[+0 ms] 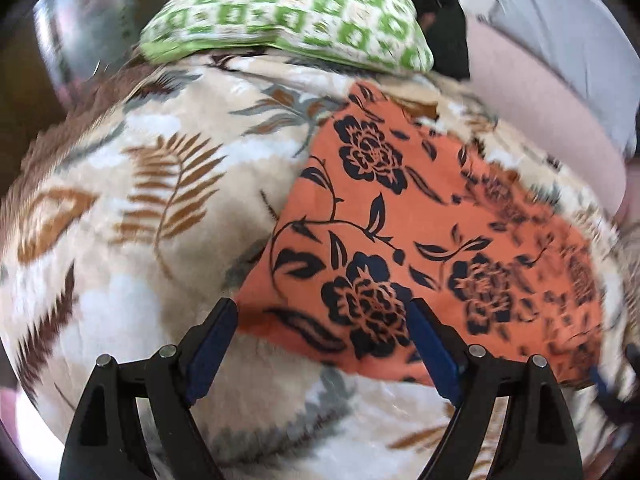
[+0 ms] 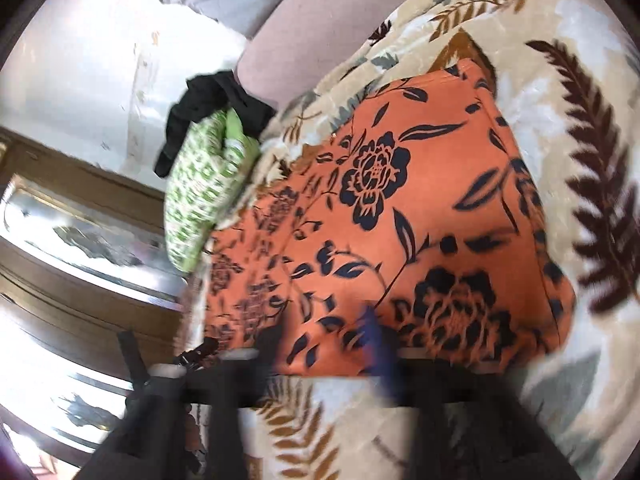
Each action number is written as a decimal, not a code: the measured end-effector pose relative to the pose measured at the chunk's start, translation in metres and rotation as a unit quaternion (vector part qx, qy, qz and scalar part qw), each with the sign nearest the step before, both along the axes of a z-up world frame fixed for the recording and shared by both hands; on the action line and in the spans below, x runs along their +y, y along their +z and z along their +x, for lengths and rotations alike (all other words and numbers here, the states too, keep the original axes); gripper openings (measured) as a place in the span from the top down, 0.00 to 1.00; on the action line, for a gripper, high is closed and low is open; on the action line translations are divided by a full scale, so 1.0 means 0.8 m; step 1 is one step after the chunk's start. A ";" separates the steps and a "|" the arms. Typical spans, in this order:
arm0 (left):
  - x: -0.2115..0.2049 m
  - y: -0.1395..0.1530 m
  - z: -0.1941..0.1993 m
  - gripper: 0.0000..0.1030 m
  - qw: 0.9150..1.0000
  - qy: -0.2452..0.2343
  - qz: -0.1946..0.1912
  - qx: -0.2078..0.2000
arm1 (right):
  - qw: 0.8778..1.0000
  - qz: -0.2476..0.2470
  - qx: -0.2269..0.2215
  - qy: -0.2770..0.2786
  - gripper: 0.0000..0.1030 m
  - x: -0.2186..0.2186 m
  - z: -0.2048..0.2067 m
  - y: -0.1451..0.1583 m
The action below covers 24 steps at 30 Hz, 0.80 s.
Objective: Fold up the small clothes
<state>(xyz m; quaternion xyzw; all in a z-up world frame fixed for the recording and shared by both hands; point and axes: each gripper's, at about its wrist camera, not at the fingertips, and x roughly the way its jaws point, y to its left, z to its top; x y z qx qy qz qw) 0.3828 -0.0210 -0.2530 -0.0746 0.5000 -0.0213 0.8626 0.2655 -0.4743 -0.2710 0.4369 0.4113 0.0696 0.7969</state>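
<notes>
cloth: orange with black flowers, flat on the blanket
left gripper: jaws spread wide, grasping nothing
right gripper: blurred; released, nothing held

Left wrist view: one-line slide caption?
Open left gripper over the folded orange cloth on a leaf-print blanket; green pillow behind.

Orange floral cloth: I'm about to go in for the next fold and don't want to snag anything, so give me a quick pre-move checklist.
1. Left gripper open, nothing between its fingers: ok.
2. Right gripper open: the view is blurred, cannot tell from it alone.
3. Orange floral cloth lies flat on the leaf-print blanket: ok.
4. Cloth edges lined up: cannot tell, blurred.
5. Green checked cloth lies apart from the orange one: ok.
6. Black garment is clear of the fold area: ok.
</notes>
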 end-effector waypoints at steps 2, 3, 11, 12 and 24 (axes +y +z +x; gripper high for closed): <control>0.009 -0.004 -0.014 0.15 0.999 0.011 -0.043 0.012 | 0.999 0.021 -0.022 -0.023 0.12 0.001 -0.020 0.008; 0.013 -0.009 -0.016 0.15 0.998 0.013 -0.056 0.019 | 0.999 0.035 -0.029 -0.023 0.12 0.002 -0.026 0.009; 0.018 -0.033 -0.033 0.15 0.989 0.003 -0.137 0.047 | 0.992 0.115 -0.004 -0.059 0.12 -0.003 -0.056 -0.019; 0.019 -0.035 -0.029 0.16 0.989 0.002 -0.143 0.045 | 0.990 0.128 -0.002 -0.063 0.12 -0.004 -0.057 -0.026; 0.017 -0.066 0.002 0.53 0.966 0.009 -0.251 0.058 | 0.978 0.164 0.006 -0.132 0.29 -0.020 -0.047 -0.082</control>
